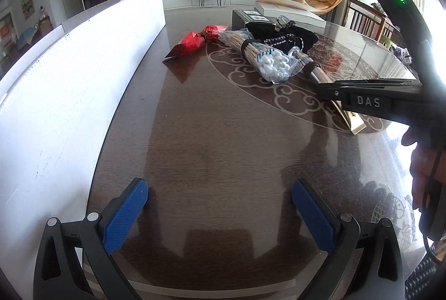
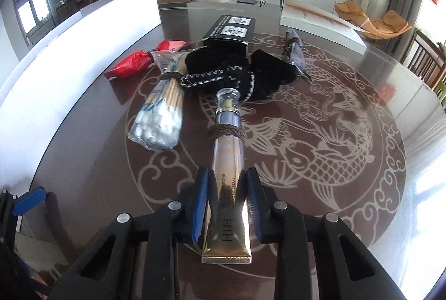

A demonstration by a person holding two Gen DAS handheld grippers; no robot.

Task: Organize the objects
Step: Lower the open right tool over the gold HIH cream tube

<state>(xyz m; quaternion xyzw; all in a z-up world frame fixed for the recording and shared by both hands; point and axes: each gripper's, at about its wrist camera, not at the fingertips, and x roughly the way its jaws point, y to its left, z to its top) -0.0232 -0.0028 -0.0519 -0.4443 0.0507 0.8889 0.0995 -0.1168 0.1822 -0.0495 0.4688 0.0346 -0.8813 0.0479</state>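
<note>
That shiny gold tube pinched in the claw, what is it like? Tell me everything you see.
The glossy gold squeeze tube has a flat crimped bottom end, dark lettering, a silver collar and a clear cap. Brown cord is wound around its neck. It lies lengthwise on the dark patterned table, cap pointing away, with the right claw shut on its lower half.

Both grippers, left and right, have matte black linkage arms with round silver pivot pins and ridged blue finger pads, and the right one's black body carries raised "DAS" lettering, a lit green lamp and a black cable by the hand.
</note>
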